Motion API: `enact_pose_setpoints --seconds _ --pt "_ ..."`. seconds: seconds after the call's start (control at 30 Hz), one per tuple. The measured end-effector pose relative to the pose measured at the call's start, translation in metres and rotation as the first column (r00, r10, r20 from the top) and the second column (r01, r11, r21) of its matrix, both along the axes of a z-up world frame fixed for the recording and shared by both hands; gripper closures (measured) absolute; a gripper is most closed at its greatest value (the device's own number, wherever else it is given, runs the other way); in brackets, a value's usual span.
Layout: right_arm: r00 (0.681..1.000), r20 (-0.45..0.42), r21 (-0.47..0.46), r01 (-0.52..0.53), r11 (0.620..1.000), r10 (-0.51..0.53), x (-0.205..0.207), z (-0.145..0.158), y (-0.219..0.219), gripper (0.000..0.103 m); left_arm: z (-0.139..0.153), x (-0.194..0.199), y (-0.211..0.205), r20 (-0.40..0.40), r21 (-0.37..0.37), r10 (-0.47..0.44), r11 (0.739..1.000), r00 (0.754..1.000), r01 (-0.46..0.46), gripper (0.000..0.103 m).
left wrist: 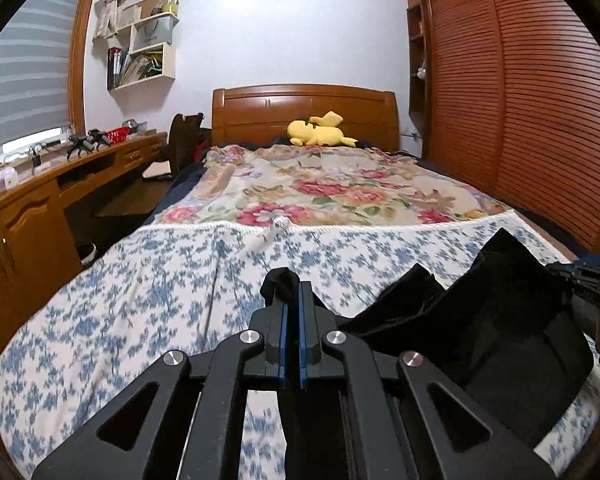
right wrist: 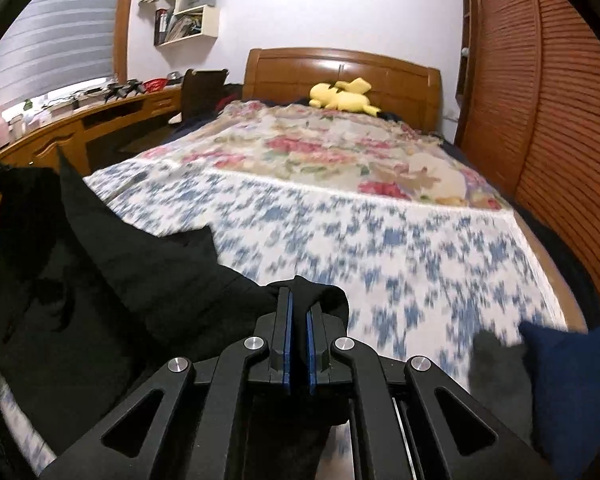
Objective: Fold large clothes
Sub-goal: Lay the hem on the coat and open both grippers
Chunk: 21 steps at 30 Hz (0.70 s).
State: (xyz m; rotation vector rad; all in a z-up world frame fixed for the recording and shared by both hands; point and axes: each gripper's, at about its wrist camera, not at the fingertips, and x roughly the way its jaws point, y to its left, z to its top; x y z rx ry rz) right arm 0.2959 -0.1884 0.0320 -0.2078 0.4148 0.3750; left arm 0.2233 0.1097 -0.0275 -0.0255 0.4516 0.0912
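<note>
A large black garment (left wrist: pixel 500 312) hangs above the blue-and-white flowered bedspread (left wrist: pixel 160 292), stretched between my two grippers. My left gripper (left wrist: pixel 291 300) is shut on one bunched corner of it, which pokes out past the fingertips. In the right wrist view the garment (right wrist: pixel 100 264) spreads to the left, and my right gripper (right wrist: pixel 298 308) is shut on another bunched corner. The right gripper also shows at the right edge of the left wrist view (left wrist: pixel 592 280).
A floral quilt (left wrist: pixel 320 188) covers the far half of the bed, with a yellow plush toy (left wrist: pixel 320 130) at the wooden headboard (left wrist: pixel 304 108). A wooden desk (left wrist: pixel 40 200) runs along the left, slatted wardrobe doors (left wrist: pixel 540 100) along the right. A dark blue item (right wrist: pixel 572 380) lies near the right.
</note>
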Motion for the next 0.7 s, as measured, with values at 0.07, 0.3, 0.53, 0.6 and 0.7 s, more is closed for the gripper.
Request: enact_pose_setpoints --seconds 0.07,0.3,0.53,0.6,0.7 --pt "1.000 0.018 0.004 0.017 1.000 -0.017 0.015 0.003 0.008 0.098 0.000 0.015 0.003 0.005 -0.012 0.005 1.000 1.000 -0.005 0.098" --pt "0.997 -0.026 -0.012 0.076 0.997 -0.077 0.069 -0.021 0.036 0.098 -0.020 0.038 0.013 -0.015 -0.087 -0.011 0.996 1.000 0.010 0.098" --pt "0.992 -0.088 -0.037 0.089 0.995 -0.092 0.097 -0.025 0.054 0.087 -0.038 0.045 -0.001 -0.051 -0.054 -0.076 0.996 0.996 0.074 0.059" --pt "0.992 -0.087 -0.023 0.085 0.996 -0.087 0.100 -0.019 0.054 0.077 -0.043 0.045 -0.005 -0.053 -0.061 -0.105 0.993 0.993 0.101 0.053" --pt "0.995 -0.067 0.036 0.073 0.997 -0.070 0.112 -0.014 0.048 0.044 -0.053 0.045 -0.010 -0.079 -0.089 -0.150 0.986 0.986 0.143 0.031"
